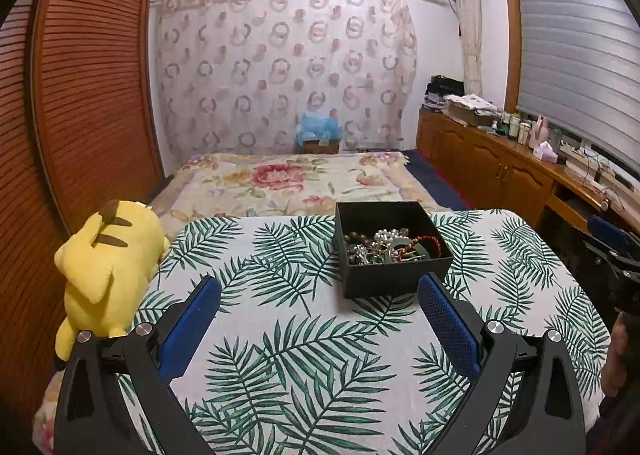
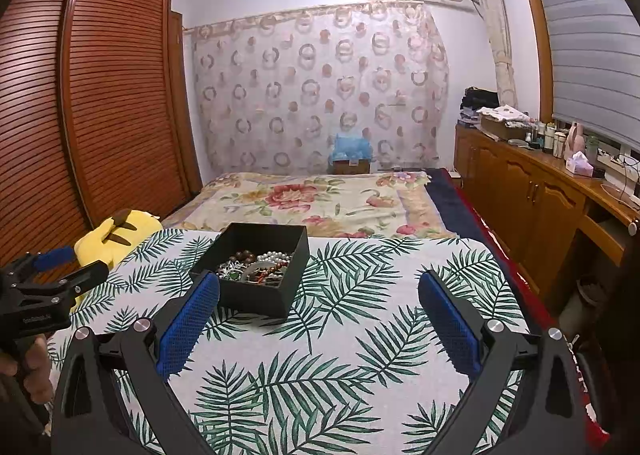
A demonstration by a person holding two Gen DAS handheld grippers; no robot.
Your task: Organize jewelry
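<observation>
A bed [image 2: 448, 191] carries a floral blanket [image 2: 320, 203]; nearer, a leaf-print cloth [image 2: 360, 335] bears a black box [image 2: 256, 267]; a yellow plush toy [image 1: 104, 271] lies at its left edge.

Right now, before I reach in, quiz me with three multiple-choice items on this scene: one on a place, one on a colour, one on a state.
1. Where is the jewelry?
A. Spread over the leaf-print cloth
B. Piled inside the black box
C. On the wooden counter

2. What colour is the plush toy?
A. Yellow
B. Pink
C. Green

3. How do the two grippers stand?
A. Both shut on beads
B. Left open, right shut
C. Both open and empty

Answers:
1. B: the beads and bracelets lie heaped in the black box on the leaf-print cloth.
2. A: the plush toy at the cloth's left edge is yellow with brown stripes.
3. C: the left gripper and the right gripper each show fingers wide apart with nothing between.
</observation>
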